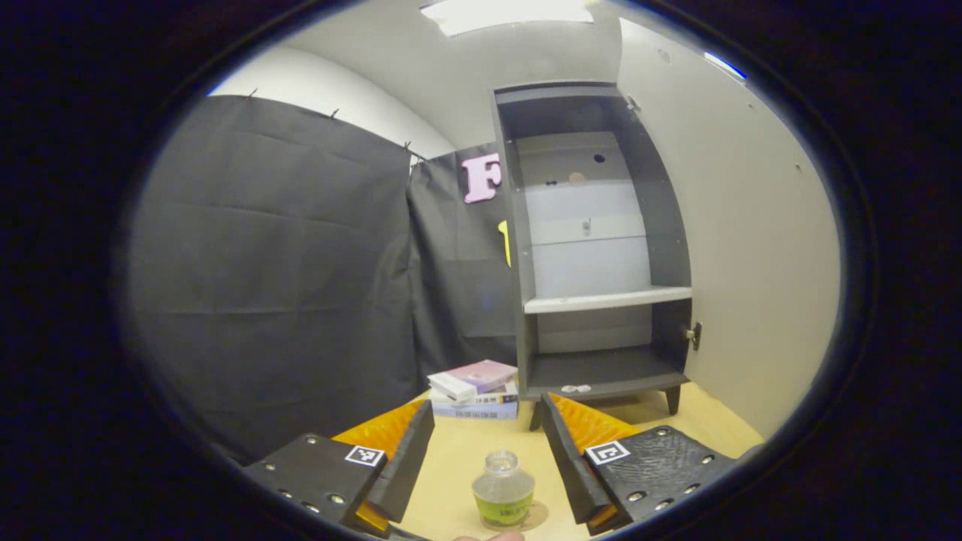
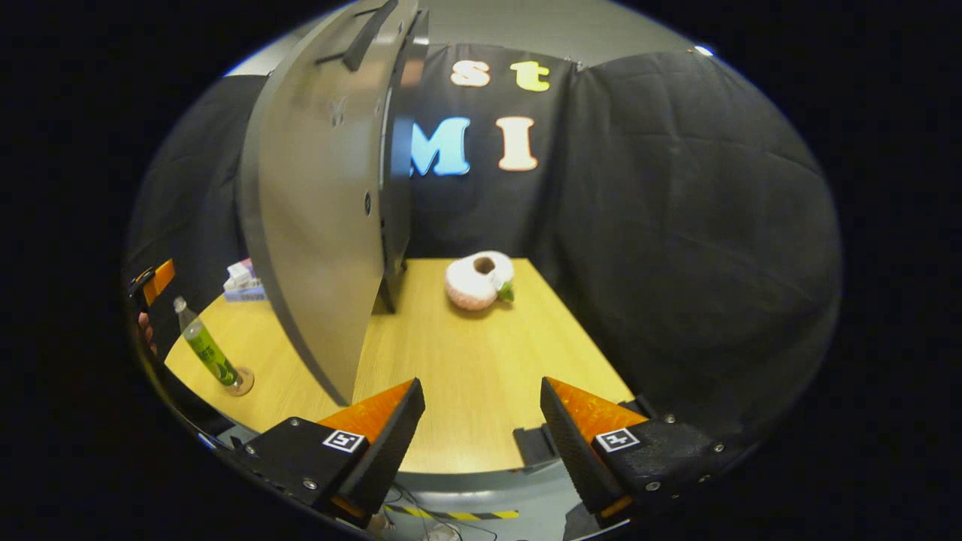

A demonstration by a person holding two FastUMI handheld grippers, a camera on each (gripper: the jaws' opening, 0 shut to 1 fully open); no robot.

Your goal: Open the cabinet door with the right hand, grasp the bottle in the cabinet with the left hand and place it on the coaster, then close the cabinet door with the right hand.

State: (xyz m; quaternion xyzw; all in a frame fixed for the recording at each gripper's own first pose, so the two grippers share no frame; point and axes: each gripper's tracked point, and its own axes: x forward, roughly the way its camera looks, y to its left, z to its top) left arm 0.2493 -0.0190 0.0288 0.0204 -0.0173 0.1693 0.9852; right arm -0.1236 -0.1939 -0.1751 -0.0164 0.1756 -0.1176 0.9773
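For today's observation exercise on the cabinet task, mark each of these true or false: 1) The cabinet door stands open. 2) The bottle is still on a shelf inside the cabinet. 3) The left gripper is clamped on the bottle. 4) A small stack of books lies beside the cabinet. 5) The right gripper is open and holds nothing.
1) True: the cabinet door is swung wide open from the cabinet.
2) False: the bottle stands on the coaster on the table.
3) False: the left gripper is open, its fingers apart on either side of the bottle.
4) True: the books lie by the cabinet's foot.
5) True: the right gripper is open over bare table.
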